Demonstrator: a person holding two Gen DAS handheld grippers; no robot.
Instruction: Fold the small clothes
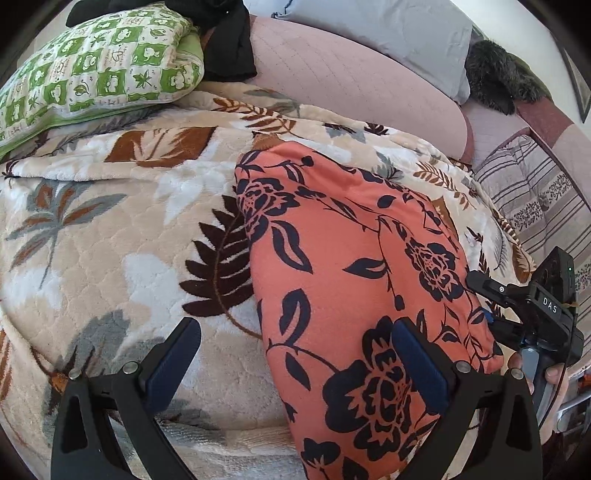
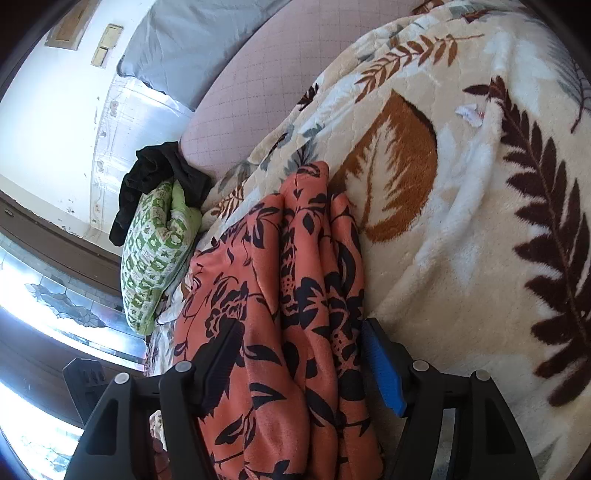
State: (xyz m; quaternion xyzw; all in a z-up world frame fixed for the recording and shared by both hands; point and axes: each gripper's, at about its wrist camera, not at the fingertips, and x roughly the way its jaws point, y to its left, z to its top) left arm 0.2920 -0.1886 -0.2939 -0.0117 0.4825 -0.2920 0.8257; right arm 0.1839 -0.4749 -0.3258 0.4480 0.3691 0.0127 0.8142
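Note:
An orange garment with black flowers (image 1: 332,240) lies folded into a long strip on a cream leaf-print blanket (image 1: 110,240). My left gripper (image 1: 295,332) is open just above its near end, one finger over the garment, the other over the blanket. My right gripper (image 1: 484,301) sits at the garment's right edge, with a person's hand (image 1: 554,373) on its handle. In the right wrist view the garment (image 2: 266,258) shows stacked folds running between the fingers of my right gripper (image 2: 299,328). Those jaws stand wide, and the blue pad (image 2: 380,365) is clear of the cloth.
A green patterned pillow (image 1: 92,70) with black clothing (image 1: 229,48) behind it lies at the far left. A pink quilted sheet (image 1: 332,81), a grey pillow (image 1: 388,33) and a dark furry item (image 1: 498,74) are beyond. Striped bedding (image 1: 535,192) borders the right side.

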